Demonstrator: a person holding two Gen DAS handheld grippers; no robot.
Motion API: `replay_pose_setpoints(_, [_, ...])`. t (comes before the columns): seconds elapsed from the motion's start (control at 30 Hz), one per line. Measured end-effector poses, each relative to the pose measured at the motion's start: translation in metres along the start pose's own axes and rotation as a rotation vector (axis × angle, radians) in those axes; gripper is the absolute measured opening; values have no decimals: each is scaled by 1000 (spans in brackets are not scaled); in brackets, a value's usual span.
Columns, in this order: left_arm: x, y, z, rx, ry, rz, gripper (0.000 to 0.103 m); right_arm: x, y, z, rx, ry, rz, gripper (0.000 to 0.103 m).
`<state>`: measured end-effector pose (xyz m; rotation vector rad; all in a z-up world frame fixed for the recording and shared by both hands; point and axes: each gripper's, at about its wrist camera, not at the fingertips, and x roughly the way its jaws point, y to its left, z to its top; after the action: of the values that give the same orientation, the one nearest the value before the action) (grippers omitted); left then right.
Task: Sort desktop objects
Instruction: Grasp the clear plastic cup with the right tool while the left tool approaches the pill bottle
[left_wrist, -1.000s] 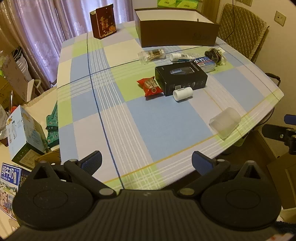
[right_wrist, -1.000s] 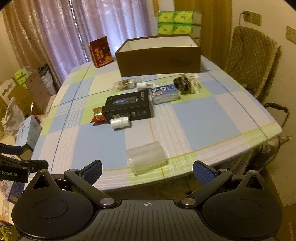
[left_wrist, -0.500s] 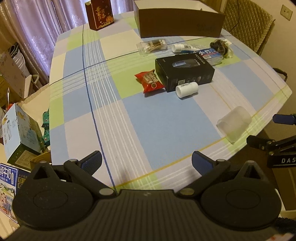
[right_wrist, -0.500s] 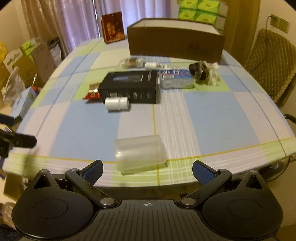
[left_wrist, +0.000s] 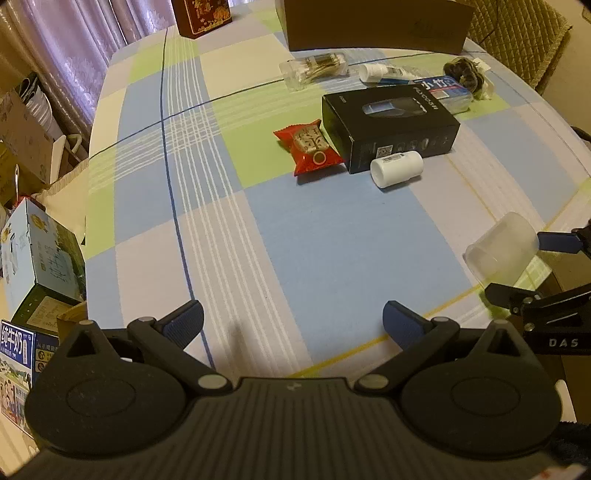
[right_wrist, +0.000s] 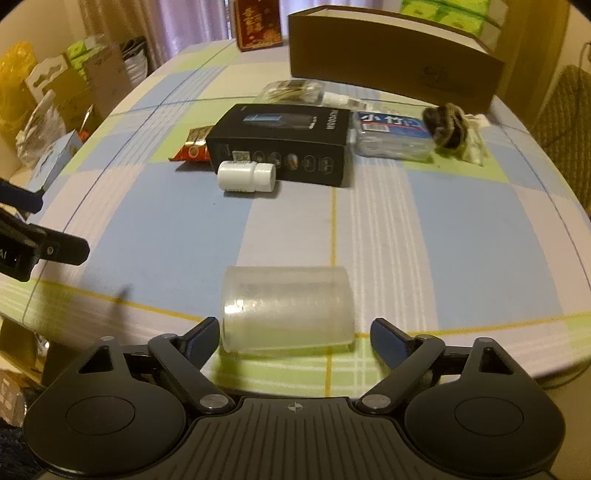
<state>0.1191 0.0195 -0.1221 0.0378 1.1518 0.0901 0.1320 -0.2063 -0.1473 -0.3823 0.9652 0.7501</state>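
Checked cloth (left_wrist: 332, 240) in blue, green and white covered the table, with purple curtains (left_wrist: 74, 44) behind. Near the front edge a frosted cup (right_wrist: 286, 308) lay on its side, just ahead of the right gripper (right_wrist: 293, 338), whose fingers were spread wide on either side of it without touching. The left gripper (left_wrist: 291, 319) hung over bare cloth, fingers likewise spread, holding nothing. Farther back lay a black box (left_wrist: 391, 127) with small print too blurred to read, a white bottle (left_wrist: 397, 170) touching its near side, and a red snack packet (left_wrist: 308, 146) beside it. Behind the black box lay a blue pack (right_wrist: 391, 134) with white Chinese characters. A brown box (right_wrist: 391, 70) stood at the back. Off the table, a carton (left_wrist: 16, 354) read 纯牛奶. "DAS" showed on the right gripper's body in the left view.
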Motion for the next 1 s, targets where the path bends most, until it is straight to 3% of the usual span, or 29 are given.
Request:
replay_pose_setpoints(0.23, [10,-8,5,-11,21,2,102,8,-1,4,-65,-6,16,69])
replay_pose_setpoints(0.4, [15,-20,12,-19,17,-3,102,5,-15,8,-71,-32,-21,69])
replay_pose_setpoints(0.73, [36,-54,39,-76,-6,-20,98,-3,-86,18,26,-28,-85,69])
replay_pose_setpoints(0.87, [44,-70,52,-107,-47,-23,89,-7,-112,19,35,-24,-93,69])
replay_pose_setpoints(1.0, [53,-80,63,-171,-90,-26,71,-8,-135,23,22,-24,-84,69])
